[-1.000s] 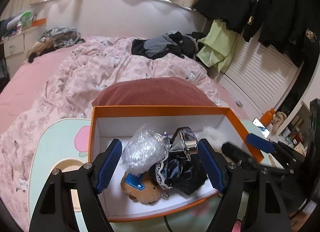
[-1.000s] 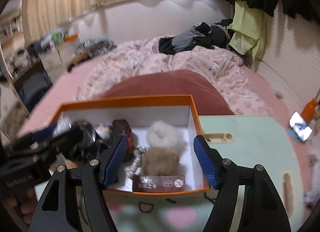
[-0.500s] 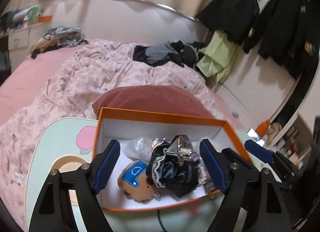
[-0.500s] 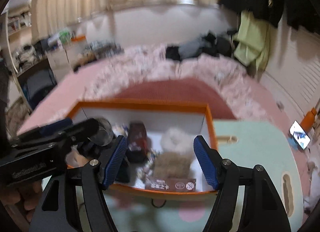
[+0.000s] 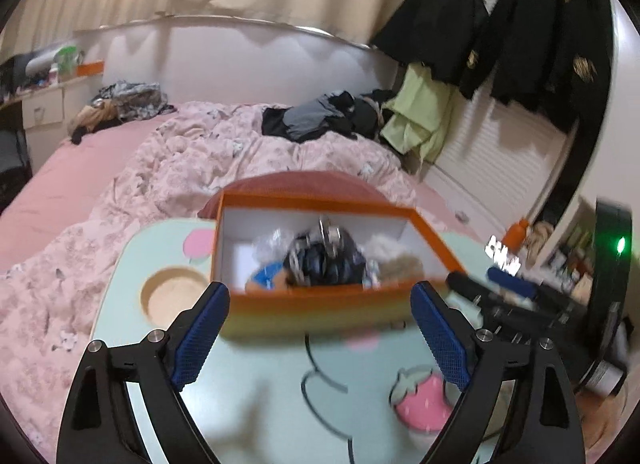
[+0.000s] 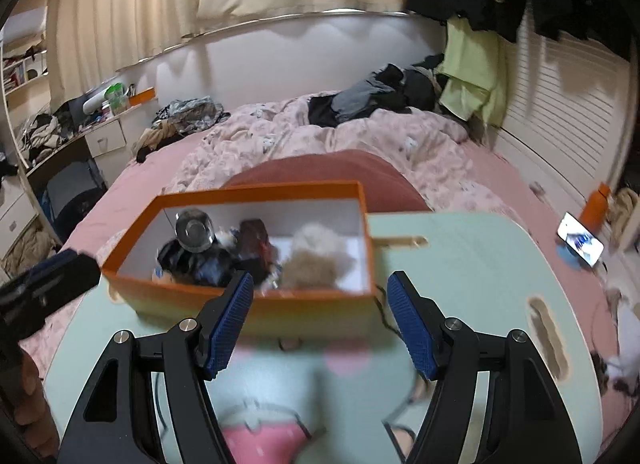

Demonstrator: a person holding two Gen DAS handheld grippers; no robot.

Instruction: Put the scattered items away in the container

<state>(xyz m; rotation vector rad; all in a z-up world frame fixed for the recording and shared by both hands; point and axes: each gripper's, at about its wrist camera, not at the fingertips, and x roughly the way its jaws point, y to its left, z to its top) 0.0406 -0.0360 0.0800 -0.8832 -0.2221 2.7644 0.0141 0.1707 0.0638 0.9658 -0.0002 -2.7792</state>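
Note:
An orange box (image 5: pixel 320 304) (image 6: pixel 248 306) with a white inside stands on the pale green lap table (image 5: pixel 280 392) (image 6: pixel 460 256). Inside lie a black lacy cloth with a shiny clip (image 5: pixel 324 256) (image 6: pixel 192 260), a crumpled plastic bag (image 5: pixel 266 246), a brown plush with a blue patch (image 5: pixel 268 278), a dark red item (image 6: pixel 252 236) and beige fluff (image 5: pixel 400 264) (image 6: pixel 312 260). My left gripper (image 5: pixel 320 332) hangs in front of the box, jaws opening, nothing between them. My right gripper (image 6: pixel 320 320) is open and holds nothing, just before the box's near wall.
A dark red cushion (image 6: pixel 320 170) lies behind the box on a pink bed (image 5: pixel 60 192) with rumpled bedding and clothes. The table has a round cup recess (image 5: pixel 176 298) at left and slots (image 6: pixel 548 338) at right. A phone (image 6: pixel 580 244) and orange bottle (image 6: pixel 596 208) sit at right.
Both grippers have drawn back from over the box, which now sits farther off. The left jaws have spread wider. More of the green table shows in front.

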